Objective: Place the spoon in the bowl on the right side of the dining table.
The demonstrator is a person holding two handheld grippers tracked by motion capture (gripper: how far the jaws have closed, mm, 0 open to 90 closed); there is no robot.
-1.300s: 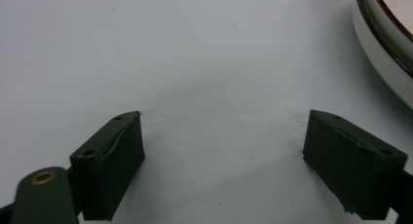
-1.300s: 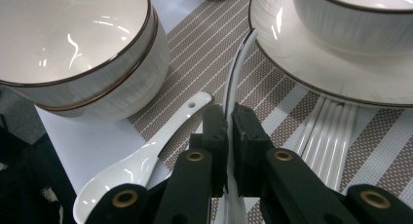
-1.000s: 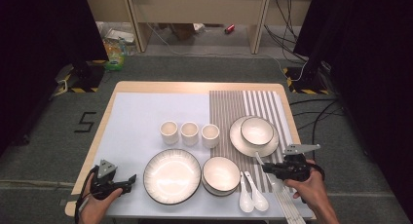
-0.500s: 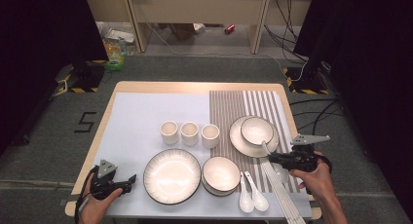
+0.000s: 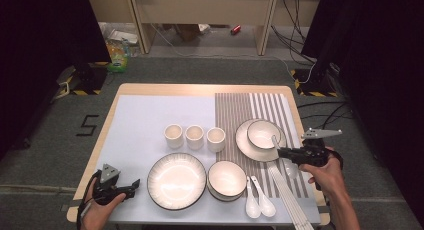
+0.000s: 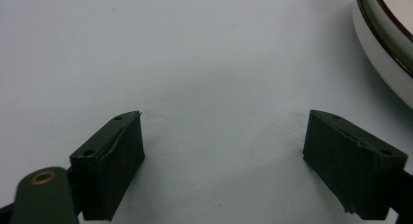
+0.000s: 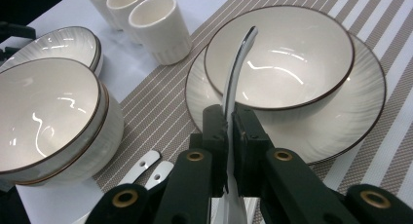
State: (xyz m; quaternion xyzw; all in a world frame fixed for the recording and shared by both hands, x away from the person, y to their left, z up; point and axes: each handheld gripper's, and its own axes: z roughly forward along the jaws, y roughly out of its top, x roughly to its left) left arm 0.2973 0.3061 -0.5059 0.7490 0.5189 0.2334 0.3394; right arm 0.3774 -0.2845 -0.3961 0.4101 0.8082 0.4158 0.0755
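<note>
While a person sat at the near edge of the table (image 5: 150,92), the high view showed the right gripper (image 5: 281,152) clamped on a white spoon (image 5: 274,140), lifted above the striped mat (image 5: 260,107) just beside a bowl (image 5: 262,132) that sat on a plate (image 5: 242,145). Two more spoons (image 5: 259,202) lay flat near the table's front edge, next to a stack of bowls (image 5: 226,179). Three cups (image 5: 194,136) stood in a row behind a large plate (image 5: 176,181). At the near left corner the left gripper (image 5: 135,184) rested low over the pale cloth (image 5: 150,125), pointing toward that large plate.

From the left gripper view, the jaws stood wide apart with nothing between them, the bare cloth (image 6: 204,63) beneath and the rim of the large plate (image 6: 384,44) at the upper right.

From the right gripper view, the jaws were pressed tight on the spoon (image 7: 234,83), held on edge. Its far end reached over the bowl (image 7: 292,58) on its plate (image 7: 360,117). The stacked bowls (image 7: 48,117) sat to the left, the cups (image 7: 156,24) beyond them, and the handles of the two lying spoons (image 7: 146,168) showed on the mat (image 7: 160,107) below.
</note>
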